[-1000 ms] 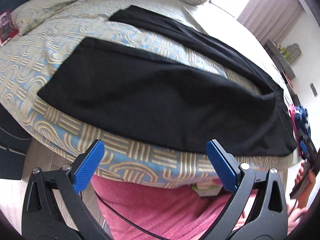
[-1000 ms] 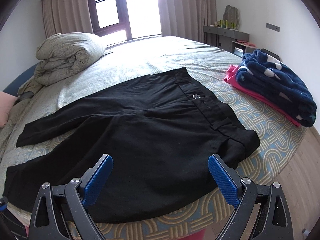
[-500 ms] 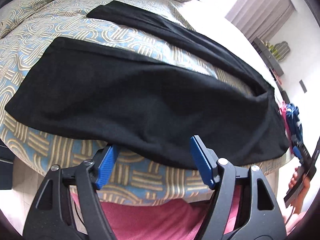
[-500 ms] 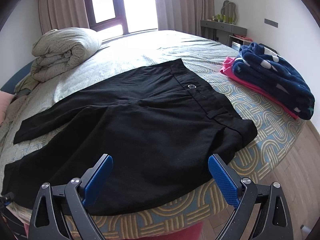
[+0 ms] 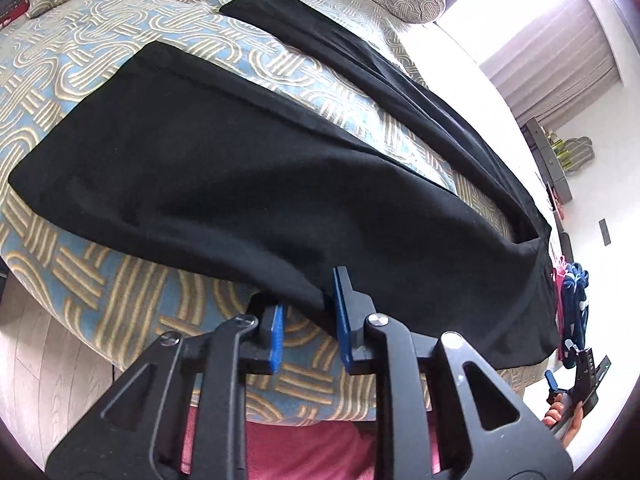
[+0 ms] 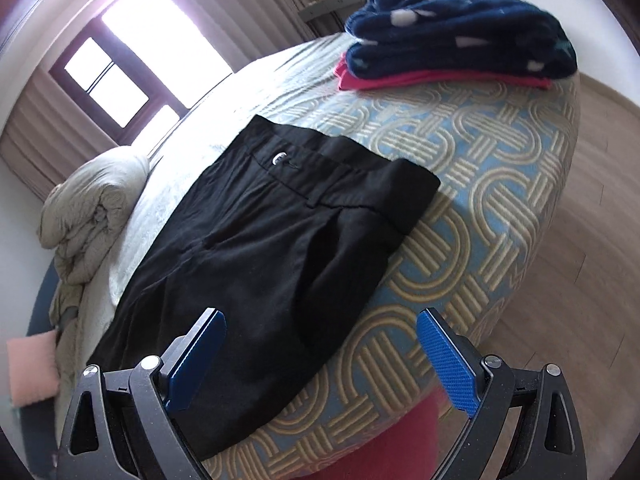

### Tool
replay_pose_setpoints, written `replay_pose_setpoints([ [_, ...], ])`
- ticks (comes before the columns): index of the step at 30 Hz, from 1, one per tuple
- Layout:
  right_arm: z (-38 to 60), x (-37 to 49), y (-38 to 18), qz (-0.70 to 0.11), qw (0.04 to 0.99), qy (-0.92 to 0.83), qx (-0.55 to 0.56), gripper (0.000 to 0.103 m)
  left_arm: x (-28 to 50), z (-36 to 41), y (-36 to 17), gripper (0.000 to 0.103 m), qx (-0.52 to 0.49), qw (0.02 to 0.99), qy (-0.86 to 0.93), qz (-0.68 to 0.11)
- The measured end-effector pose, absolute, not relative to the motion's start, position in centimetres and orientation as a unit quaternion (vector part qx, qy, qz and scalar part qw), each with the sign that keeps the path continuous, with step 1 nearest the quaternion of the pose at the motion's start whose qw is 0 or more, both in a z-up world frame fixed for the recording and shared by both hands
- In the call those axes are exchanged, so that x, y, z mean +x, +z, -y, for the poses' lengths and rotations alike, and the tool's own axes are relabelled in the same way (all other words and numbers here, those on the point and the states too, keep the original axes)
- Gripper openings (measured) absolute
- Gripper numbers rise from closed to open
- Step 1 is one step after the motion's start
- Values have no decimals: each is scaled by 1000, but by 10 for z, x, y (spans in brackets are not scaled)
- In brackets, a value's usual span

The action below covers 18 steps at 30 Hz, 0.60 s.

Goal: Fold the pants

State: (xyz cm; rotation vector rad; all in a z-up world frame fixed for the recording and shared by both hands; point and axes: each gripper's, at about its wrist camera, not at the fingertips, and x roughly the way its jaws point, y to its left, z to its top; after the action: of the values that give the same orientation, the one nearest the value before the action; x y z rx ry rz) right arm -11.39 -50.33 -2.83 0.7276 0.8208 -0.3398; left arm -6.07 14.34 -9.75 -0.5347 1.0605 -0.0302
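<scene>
Pants (image 5: 248,184): black, spread flat on the bed, with both legs running toward the bed's far side and a strip of patterned cover showing between them.
Waistband (image 6: 344,168): lies near the bed's near edge, toward the corner that carries the folded clothes; a metal button (image 6: 280,157) shows on it.
Bed (image 5: 100,56): covered with a blue spread bearing tan interlocking bands; the pants' near leg overhangs its near edge slightly.
Left gripper (image 5: 308,320): at the bed's near edge, jaws narrowed around the lower edge of the near leg; the right blue pad (image 5: 343,320) meets the cloth, while a slight gap remains beside the left pad, so a firm grasp cannot be confirmed.
Right gripper (image 6: 320,364): held above the near edge of the bed, jaws released and wide apart, one pad over the pants and the other over bare cover, neither seen touching cloth.
Folded clothes (image 6: 460,36): a dark blue item with white marks stacked on a pink one, at the bed's corner, well apart from the pants.
Rolled quilt (image 6: 92,204): grey, at the bed's far side, beyond the pants.
Window (image 6: 136,60): bright, behind the bed, flanked by curtains.
</scene>
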Motion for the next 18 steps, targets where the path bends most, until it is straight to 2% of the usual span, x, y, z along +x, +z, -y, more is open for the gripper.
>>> replay_pose_setpoints([
  [6,506,-120,-35,-392,838,-146,351,98,-57,-129,-96,24,-194,843,-9,-502],
  [13,507,-114,-46,-394,828,-132,375,95,-56,-134,-97,24,-197,840,-8,-505],
  [16,505,-109,-45,-384,834,-119,378,78,-56,-135,-96,24,-200,839,-9,-506],
  [18,504,-101,-47,-387,831,-94,387,59,-54,-136,-97,24,-204,838,-10,-505],
])
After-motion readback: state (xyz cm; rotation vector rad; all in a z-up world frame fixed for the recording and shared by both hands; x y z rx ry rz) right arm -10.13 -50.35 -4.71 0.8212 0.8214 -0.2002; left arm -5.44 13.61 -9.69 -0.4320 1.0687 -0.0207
